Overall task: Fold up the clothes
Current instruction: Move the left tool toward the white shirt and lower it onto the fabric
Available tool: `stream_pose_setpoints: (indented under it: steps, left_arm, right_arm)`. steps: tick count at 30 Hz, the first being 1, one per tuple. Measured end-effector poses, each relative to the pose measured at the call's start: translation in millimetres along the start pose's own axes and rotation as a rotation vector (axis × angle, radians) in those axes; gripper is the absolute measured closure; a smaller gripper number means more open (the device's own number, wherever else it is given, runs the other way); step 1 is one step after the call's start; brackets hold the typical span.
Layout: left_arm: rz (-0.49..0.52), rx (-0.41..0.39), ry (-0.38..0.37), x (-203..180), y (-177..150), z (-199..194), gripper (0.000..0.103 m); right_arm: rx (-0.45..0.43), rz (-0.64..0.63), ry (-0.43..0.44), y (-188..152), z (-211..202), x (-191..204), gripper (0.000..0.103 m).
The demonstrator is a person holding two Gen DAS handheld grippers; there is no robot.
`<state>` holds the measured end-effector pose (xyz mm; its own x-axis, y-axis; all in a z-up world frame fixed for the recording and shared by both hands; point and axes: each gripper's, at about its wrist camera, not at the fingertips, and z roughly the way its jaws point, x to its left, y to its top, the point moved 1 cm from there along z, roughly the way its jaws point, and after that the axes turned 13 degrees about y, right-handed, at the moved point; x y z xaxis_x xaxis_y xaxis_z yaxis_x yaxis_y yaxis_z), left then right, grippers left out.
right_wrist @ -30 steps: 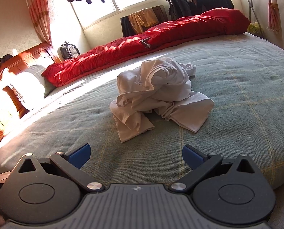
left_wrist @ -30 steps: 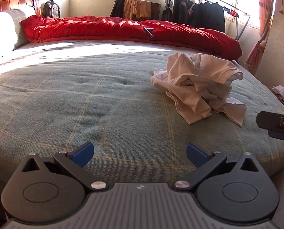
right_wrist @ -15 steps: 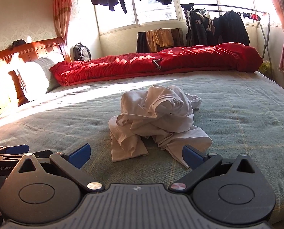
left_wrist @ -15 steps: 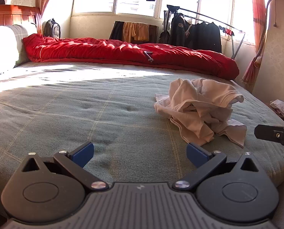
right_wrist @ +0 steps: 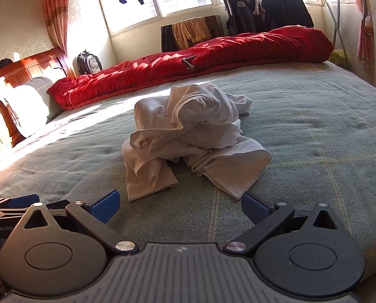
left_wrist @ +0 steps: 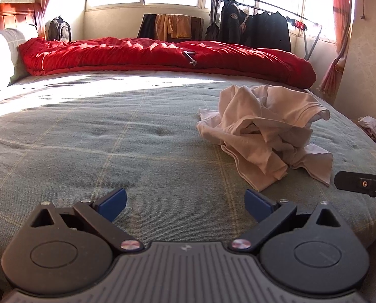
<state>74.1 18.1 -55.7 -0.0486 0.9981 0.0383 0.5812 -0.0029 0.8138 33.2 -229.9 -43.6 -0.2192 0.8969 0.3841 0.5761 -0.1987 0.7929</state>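
At centre frame of the right wrist view, the crumpled white garment (right_wrist: 188,136) lies unfolded on the bed (right_wrist: 327,131). Right gripper (right_wrist: 179,205) stands wide apart, empty; left gripper (left_wrist: 185,202) (jaws closing slightly) holds nothing, positioned for approach.

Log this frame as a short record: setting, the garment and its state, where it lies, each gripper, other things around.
setting: bedroom, green checked bed cover
garment: one pale shirt, crumpled in a heap, not yet folded
garment place: on the cover, in front of the right gripper, to the right in the left wrist view
left gripper: jaws wide apart but closing, nothing between them, over bare cover
right gripper: open, empty, short of the shirt's near edges
behind: red quilt along the far side of the bed, clothes rack by the window, backpack
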Motion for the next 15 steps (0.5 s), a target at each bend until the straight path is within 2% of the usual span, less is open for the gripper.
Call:
stream_pose_setpoints:
  steps: [6,12,15]
  left_arm:
    - [-0.015,0.004,-0.004,-3,12,13,0.007]
    - [0.059,-0.025,-0.017,-20,27,23,0.008]
    - [0.109,-0.056,-0.015,-30,37,28,0.017]
  right_arm:
    - [0.023,0.021,-0.005,3,10,-11,0.000]
    - [0.048,0.000,-0.022,5,21,-16,0.000]
    - [0.067,-0.006,-0.030,4,28,-20,0.000]
